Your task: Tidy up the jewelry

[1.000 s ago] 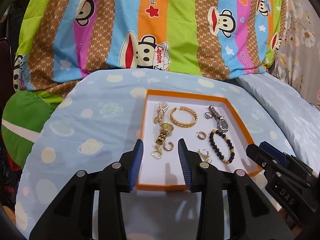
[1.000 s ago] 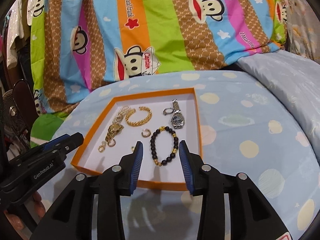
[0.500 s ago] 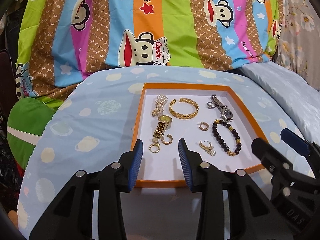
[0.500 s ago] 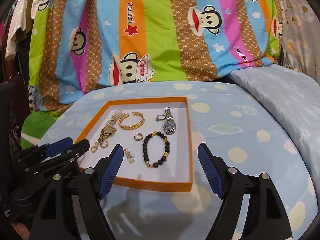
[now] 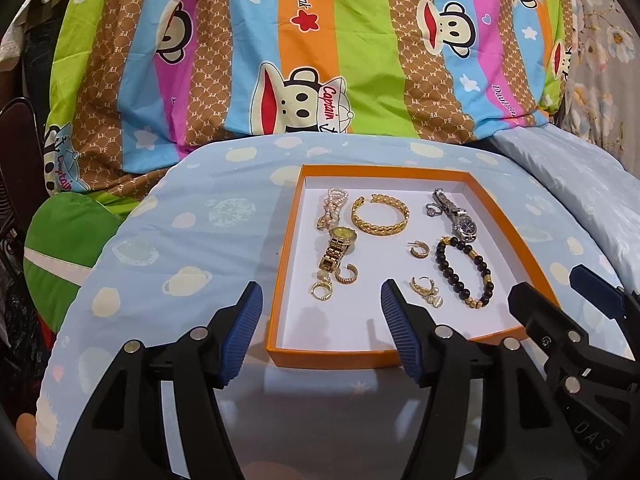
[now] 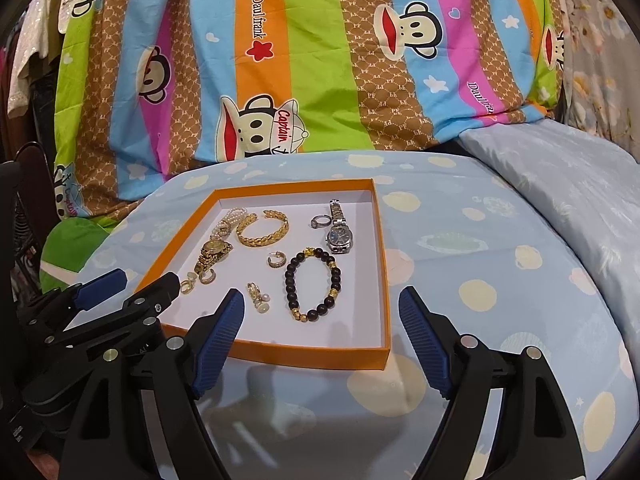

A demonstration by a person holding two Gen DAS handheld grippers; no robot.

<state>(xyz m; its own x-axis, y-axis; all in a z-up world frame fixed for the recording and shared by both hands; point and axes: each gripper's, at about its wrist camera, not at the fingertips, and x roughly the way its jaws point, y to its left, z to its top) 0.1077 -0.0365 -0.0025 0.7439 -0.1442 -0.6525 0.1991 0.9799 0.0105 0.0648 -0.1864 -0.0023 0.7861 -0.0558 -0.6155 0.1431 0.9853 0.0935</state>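
An orange-rimmed tray [image 5: 286, 276] with a white floor sits on a pale blue planet-print sheet [image 5: 192, 248] spread over a bed, a striped cartoon-monkey blanket [image 5: 320, 48] heaped behind it at 12 o'clock. In the left wrist view, the left hand-held gripper [image 5: 322, 328] hovers over the tray's near-left corner at 6 o'clock, its jaws opening with nothing between them but the tray rim below. The right hand-held gripper [image 6: 320, 328], seen from its own camera, is spread wide and empty above the tray's near-right corner.

Inside the tray, the jewelry lies loose. A pearl strand [image 5: 334, 204] rests at 11 o'clock, touching a gold watch [image 5: 340, 246] just below it. A gold braided cuff [image 5: 380, 216] sits near 12 o'clock. A silver watch [image 5: 456, 216] occupies 1 o'clock, a silver ring [image 5: 432, 211] just beside its band. A black beaded bracelet [image 5: 464, 272] with gold beads lies at 3 o'clock. A small hoop earring [image 5: 418, 249] marks the centre; another hoop [image 5: 346, 274] and a gold ring [image 5: 322, 290] cluster at 8 o'clock by the gold watch's strap. What appears to be a dangling earring [image 5: 424, 290], too small to tell for sure, lies at 5 o'clock, near the left hand-held gripper's inner finger.
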